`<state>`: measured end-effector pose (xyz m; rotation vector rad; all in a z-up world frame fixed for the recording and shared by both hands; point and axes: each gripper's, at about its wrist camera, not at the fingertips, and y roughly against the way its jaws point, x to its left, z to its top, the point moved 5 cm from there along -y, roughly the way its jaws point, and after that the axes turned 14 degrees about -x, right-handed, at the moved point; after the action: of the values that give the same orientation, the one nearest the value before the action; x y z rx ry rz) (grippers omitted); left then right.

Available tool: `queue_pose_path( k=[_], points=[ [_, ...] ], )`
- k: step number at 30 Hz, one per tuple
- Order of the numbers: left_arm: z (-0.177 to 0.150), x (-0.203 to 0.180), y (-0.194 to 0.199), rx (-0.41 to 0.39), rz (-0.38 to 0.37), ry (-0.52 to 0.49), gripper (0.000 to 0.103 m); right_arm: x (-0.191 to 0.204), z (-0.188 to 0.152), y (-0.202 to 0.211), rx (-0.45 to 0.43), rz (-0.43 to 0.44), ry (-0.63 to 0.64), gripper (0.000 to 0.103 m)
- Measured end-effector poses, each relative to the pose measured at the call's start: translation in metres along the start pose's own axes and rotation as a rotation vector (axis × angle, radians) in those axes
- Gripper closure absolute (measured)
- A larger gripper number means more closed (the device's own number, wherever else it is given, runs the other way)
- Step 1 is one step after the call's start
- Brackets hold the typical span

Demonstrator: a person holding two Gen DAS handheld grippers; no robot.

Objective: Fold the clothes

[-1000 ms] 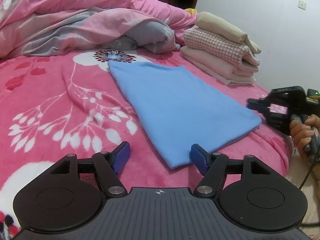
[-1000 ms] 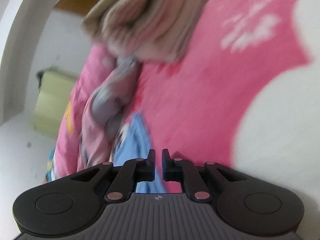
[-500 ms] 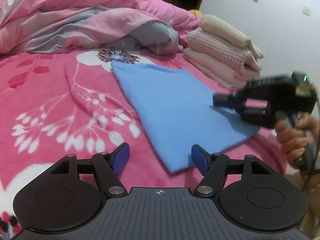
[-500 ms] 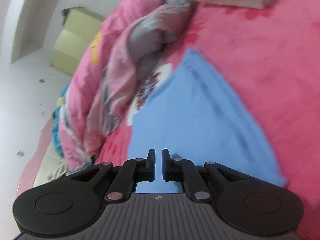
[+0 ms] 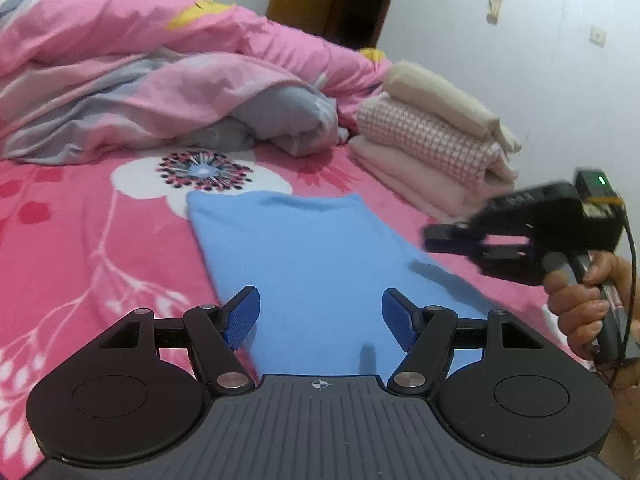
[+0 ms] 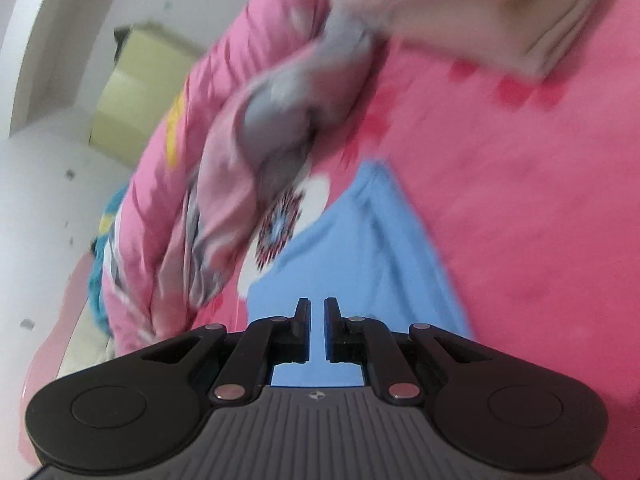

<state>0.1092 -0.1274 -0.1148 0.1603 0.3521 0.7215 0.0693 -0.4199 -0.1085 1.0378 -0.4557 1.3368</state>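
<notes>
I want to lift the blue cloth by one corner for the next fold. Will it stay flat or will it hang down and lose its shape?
The blue cloth lies flat and thin on the bed cover, so it is probably floppy and light. Held by one corner it would likely droop and unfold. Its surface looks matte, so slipping seems unlikely.

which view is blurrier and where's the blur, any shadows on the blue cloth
Right wrist view is blurrier: the quilt and the folded stack at the top are smeared. Left wrist view is sharper, with only the right gripper blurred; it casts a dark shadow on the blue cloth.
</notes>
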Motion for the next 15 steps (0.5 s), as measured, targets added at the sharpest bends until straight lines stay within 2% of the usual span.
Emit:
queue_pose_path(
  k=[3, 9, 11, 15],
  points=[
    [-0.009, 0.006, -0.006, 0.038, 0.001, -0.010, 0.036, -0.018, 0.004, -0.012, 0.003, -0.055, 0.017, 0.098],
    [-0.014, 0.017, -0.004, 0.065, -0.034, 0.000, 0.036, -0.042, 0.041, -0.001, -0.108, -0.159, -0.042, 0.096],
    [-0.013, 0.020, -0.003, 0.066, -0.037, 0.016, 0.036, -0.028, 0.043, -0.006, -0.090, -0.109, -0.040, 0.096],
    [-0.015, 0.027, -0.003, 0.063, -0.025, 0.060, 0.036, 0.002, 0.029, -0.044, 0.033, -0.016, -0.025, 0.096]
  ],
)
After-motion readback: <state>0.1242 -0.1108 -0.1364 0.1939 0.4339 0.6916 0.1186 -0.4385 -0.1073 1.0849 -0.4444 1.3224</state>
